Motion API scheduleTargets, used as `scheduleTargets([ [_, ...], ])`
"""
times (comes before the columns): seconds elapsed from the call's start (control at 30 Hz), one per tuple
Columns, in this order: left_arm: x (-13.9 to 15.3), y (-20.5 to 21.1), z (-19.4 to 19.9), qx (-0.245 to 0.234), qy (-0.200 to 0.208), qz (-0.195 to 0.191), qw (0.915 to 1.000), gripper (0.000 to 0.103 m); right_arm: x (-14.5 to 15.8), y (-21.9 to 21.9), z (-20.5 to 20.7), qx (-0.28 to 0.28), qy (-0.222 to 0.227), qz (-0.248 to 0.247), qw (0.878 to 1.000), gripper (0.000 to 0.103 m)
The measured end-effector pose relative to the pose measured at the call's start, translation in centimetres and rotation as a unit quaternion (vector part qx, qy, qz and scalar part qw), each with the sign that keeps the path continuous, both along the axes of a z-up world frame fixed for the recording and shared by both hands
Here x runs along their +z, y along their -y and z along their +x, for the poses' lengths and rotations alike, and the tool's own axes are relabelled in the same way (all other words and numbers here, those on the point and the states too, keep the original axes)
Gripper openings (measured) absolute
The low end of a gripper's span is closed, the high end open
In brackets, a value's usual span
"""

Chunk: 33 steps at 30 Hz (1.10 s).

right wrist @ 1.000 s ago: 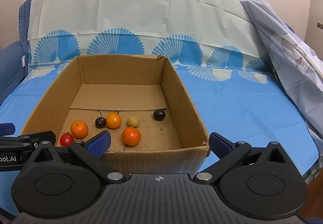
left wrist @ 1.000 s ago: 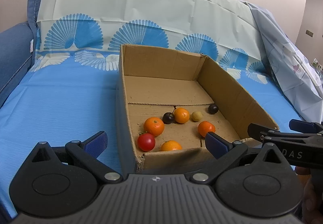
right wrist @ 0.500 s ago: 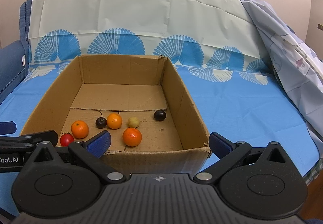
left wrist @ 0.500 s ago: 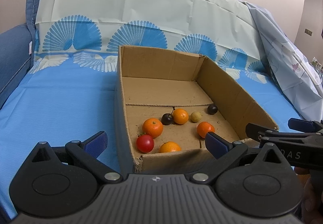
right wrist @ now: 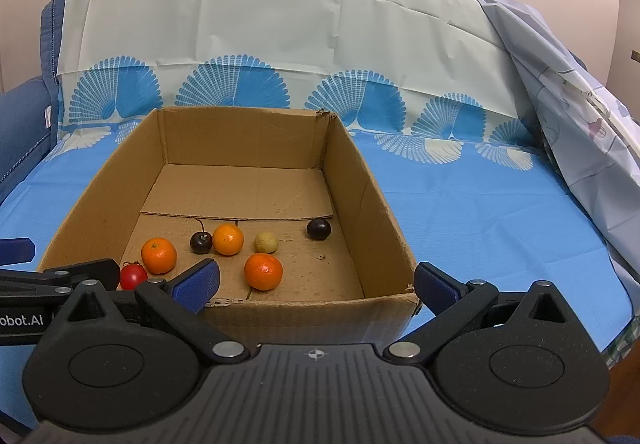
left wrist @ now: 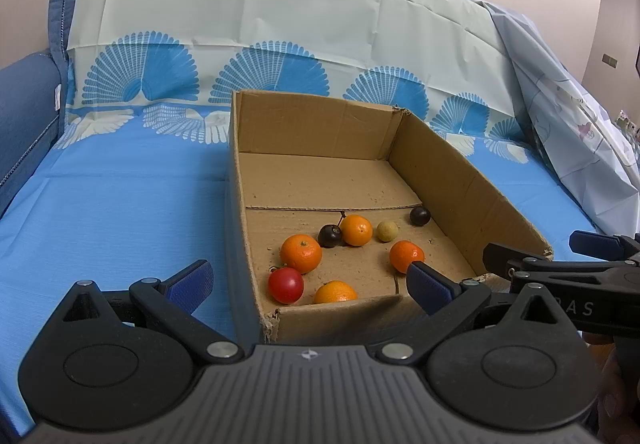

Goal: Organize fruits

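Observation:
An open cardboard box point(left wrist: 472, 180) point(right wrist: 360, 180) sits on a blue cloth. Inside lie several oranges, among them one point(left wrist: 301, 253) point(right wrist: 159, 255) at the left and one point(left wrist: 407, 256) point(right wrist: 263, 271) nearer the middle, a red tomato point(left wrist: 285, 285) point(right wrist: 133, 275), a dark cherry point(left wrist: 330, 235) point(right wrist: 201, 242), a dark plum point(left wrist: 420, 216) point(right wrist: 319, 229) and a small yellow fruit point(left wrist: 387, 231) point(right wrist: 266, 242). My left gripper point(left wrist: 310, 282) is open and empty at the box's near left corner. My right gripper point(right wrist: 316, 284) is open and empty at the near right wall.
The blue cloth point(left wrist: 120, 212) covers a sofa seat, with a pale fan-patterned sheet point(right wrist: 280, 44) over the backrest. A rumpled white cloth point(right wrist: 580, 132) hangs at the right. A blue armrest point(left wrist: 20, 116) stands at the left.
Both views have shifted a little, so the box sits slightly higher and farther in frame. Both grippers stay open; the fruits have not moved in the box.

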State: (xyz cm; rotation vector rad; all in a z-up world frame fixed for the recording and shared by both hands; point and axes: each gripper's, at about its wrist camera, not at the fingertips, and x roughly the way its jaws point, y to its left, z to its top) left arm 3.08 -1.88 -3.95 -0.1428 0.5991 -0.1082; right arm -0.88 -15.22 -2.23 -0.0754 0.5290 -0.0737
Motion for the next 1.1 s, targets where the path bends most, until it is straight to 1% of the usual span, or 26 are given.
scheduleTargets([
  [0.9, -0.01, 0.07, 0.07, -0.001, 0.002, 0.003, 1.0000, 0.103, 0.05, 0.07, 0.05, 0.000, 0.000, 0.000, 1.000, 0.102],
  [1.1, 0.06, -0.10, -0.04, -0.011, 0.009, 0.004, 0.9999, 0.103, 0.09, 0.14, 0.11, -0.001, 0.002, 0.001, 1.000, 0.102],
])
